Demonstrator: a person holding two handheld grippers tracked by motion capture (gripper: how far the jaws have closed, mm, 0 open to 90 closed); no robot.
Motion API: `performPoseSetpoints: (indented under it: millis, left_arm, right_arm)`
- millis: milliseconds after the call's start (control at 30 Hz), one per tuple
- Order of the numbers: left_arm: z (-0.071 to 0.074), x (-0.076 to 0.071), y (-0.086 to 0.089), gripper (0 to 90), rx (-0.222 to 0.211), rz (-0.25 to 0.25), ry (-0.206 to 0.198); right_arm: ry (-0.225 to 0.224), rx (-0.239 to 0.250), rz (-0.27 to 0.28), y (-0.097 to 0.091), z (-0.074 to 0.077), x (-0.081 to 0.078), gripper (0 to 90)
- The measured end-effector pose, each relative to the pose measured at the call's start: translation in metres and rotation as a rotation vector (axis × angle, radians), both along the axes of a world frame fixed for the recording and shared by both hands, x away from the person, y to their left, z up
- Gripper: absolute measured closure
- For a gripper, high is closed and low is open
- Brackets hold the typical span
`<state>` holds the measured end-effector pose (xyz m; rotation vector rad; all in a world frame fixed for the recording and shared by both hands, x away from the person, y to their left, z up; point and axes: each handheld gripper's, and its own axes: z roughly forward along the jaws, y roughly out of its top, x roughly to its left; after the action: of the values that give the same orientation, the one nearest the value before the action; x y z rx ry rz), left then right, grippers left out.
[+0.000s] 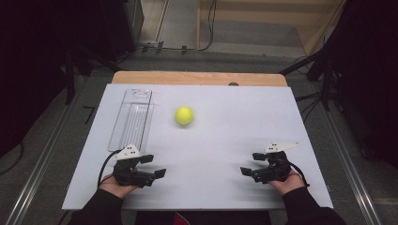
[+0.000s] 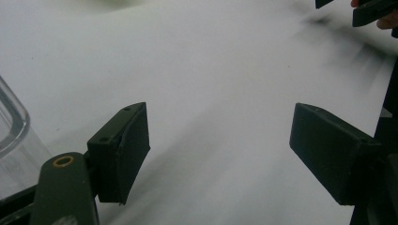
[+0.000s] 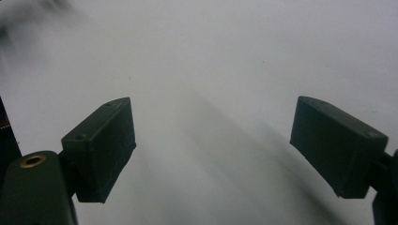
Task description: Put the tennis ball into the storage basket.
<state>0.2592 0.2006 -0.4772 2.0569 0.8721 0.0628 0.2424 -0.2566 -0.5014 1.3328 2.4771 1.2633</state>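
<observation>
A white table [image 1: 225, 154] is seen from above, with a person's two hands reaching in from the 6 o'clock edge, each holding black tongs.

The left tongs [image 1: 154, 166] rest low on the table at about 7 o'clock, pointing toward 3 o'clock. In the left gripper view [image 2: 218, 154] the two dark jaws stand apart with nothing but bare table between them, so they are open and hold nothing.

The right tongs [image 1: 252, 163] rest at about 5 o'clock, pointing toward 9 o'clock, so the two tools face each other across a bare stretch of table. In the right gripper view [image 3: 213, 150] the jaws are also spread apart over bare white surface, open and empty.

A yellow-green ball [image 1: 184, 115] lies on the table a little toward 11 o'clock of its centre, well apart from both tongs and touching nothing else. It sits toward 1 o'clock from the left tongs and toward 10 o'clock from the right.

A clear tray [image 1: 132, 119], long and narrow, lies at 9 o'clock of the ball, near it but not touching. Its long side runs from 12 to 6 o'clock, and its near end is just beyond the left tongs. A curved corner of the tray [image 2: 11, 126] shows at the 9 o'clock edge of the left gripper view.
</observation>
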Motion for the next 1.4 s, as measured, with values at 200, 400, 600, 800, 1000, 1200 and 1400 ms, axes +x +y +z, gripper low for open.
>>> performPoseSetpoints:
  millis: [200,400,600,800,1000,1200,1400]
  left_arm:
    - [0.003,0.003,-0.007,21.1,-0.008,-0.011,0.022]
    - [0.006,0.006,-0.015,20.9,0.0,-0.006,0.049]
    - [0.01,0.009,-0.02,20.8,-0.014,-0.013,0.047]
    - [0.01,0.012,-0.026,20.5,-0.008,-0.021,0.047]
    - [0.01,0.015,-0.03,13.7,-0.022,-0.051,0.055]
    - [0.009,0.017,-0.038,0.0,-0.023,-0.07,0.069]
    - [0.011,0.021,-0.041,0.3,-0.024,-0.048,0.065]
  right_arm:
    - [-0.001,0.005,0.002,0.0,0.0,0.0,12.4]
    - [0.0,0.004,0.002,0.001,0.001,0.0,12.4]
    - [-0.005,0.003,0.006,0.001,0.001,0.0,12.4]
    - [-0.004,0.004,0.006,0.001,0.001,0.0,12.4]
    - [-0.004,0.008,0.01,0.001,0.001,-0.001,12.4]
    - [-0.004,0.013,0.011,0.001,0.001,-0.001,12.4]
    - [-0.004,0.013,0.01,0.001,0.001,-0.001,12.4]
